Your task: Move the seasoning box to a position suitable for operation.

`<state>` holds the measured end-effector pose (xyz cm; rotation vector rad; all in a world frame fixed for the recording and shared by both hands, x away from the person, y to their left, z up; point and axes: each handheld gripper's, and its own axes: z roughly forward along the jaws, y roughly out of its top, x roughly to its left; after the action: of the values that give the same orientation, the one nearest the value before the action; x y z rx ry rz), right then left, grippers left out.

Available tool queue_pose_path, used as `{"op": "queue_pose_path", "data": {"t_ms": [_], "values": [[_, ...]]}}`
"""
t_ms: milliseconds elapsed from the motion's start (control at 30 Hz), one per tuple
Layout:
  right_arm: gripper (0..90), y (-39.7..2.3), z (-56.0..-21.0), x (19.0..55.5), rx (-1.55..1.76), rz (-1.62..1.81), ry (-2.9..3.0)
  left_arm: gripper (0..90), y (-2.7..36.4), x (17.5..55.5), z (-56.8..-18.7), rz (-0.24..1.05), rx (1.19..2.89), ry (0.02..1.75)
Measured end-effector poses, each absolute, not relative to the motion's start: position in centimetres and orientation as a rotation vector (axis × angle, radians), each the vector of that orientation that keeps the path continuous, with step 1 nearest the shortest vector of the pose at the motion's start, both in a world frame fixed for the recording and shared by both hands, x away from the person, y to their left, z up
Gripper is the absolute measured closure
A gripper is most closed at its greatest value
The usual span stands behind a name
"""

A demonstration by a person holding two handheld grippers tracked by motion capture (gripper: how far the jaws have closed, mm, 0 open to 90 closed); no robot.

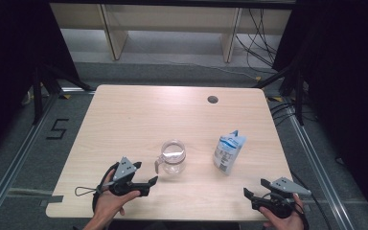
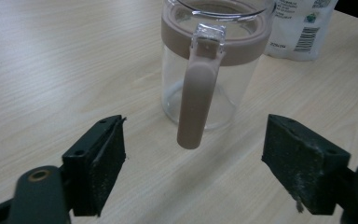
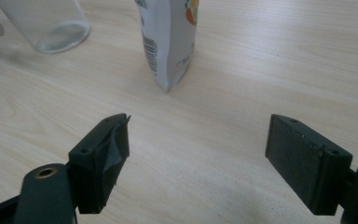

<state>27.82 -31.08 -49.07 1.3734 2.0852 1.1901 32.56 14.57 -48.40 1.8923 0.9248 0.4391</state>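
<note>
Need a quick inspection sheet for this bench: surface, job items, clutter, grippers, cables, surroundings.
Surface: light wood table, bare apart from the two items; round grommet hole near the far edge.
Job's things: clear glass jug with a pinkish collar, upright, looks empty, handle facing the left gripper; white pouch standing to its right, apart from it.
Clutter: nothing seen.
Grippers: left gripper open, jaws lined up either side of the handle, not touching it. Right gripper open, holding nothing, short of the pouch.
Cables: a loop trails from the left gripper; bundles on the floor at far right.
Surroundings: grey floor, marking "5" at left, dark curtains at both sides.
</note>
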Motion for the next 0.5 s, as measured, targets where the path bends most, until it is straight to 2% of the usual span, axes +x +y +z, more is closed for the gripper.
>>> {"op": "queue_pose_path", "data": {"t_ms": [200, 500], "values": [[22.6, -31.1, -49.1, 27.8, 1.36, 1.187, 2.087, 25.0, 13.7, 33.3, -48.5, 0.47, 1.905, 0.92], [23.1, -31.1, -49.1, 27.9, 1.347, 1.193, 2.092, 36.3, 13.0, 33.9, -48.7, 0.489, 1.915, 0.907]]}}
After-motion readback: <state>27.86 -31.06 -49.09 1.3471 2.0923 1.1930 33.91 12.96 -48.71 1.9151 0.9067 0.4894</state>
